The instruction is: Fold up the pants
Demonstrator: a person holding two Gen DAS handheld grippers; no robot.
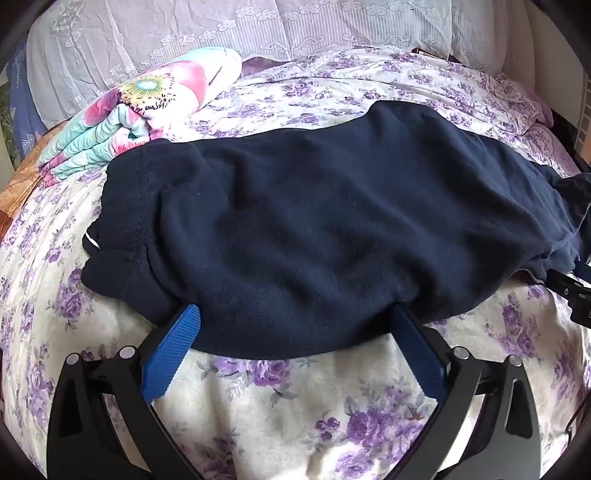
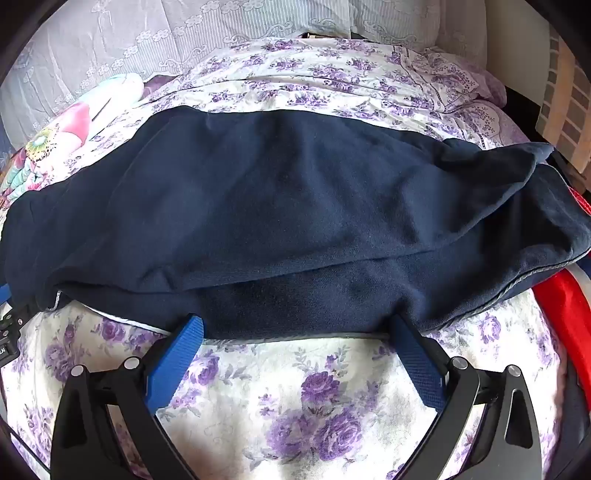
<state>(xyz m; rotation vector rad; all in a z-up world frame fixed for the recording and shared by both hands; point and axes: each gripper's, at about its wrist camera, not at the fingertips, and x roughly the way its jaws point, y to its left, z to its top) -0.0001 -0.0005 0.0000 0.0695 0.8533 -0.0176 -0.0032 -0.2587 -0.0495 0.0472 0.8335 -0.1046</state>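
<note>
Dark navy pants [image 1: 314,221] lie stretched sideways across the flowered bedsheet [image 1: 295,406], with the waistband at the left end. My left gripper [image 1: 295,314] is open wide, and its blue fingertips [image 1: 184,325] rest against the near edge of the cloth without pinching it. In the right wrist view the same pants [image 2: 295,192] show two layers, the upper one lying over the lower. My right gripper [image 2: 295,325] is also open wide, with its blue fingertips [image 2: 188,332] at the near edge of the lower layer. Nothing is clamped in either.
A folded bright floral blanket [image 1: 147,107] sits at the back left beside the waistband. Lace-covered pillows [image 1: 221,33] line the head of the bed. Something red [image 2: 557,295] lies at the right edge. A brick wall [image 2: 569,107] stands beyond it.
</note>
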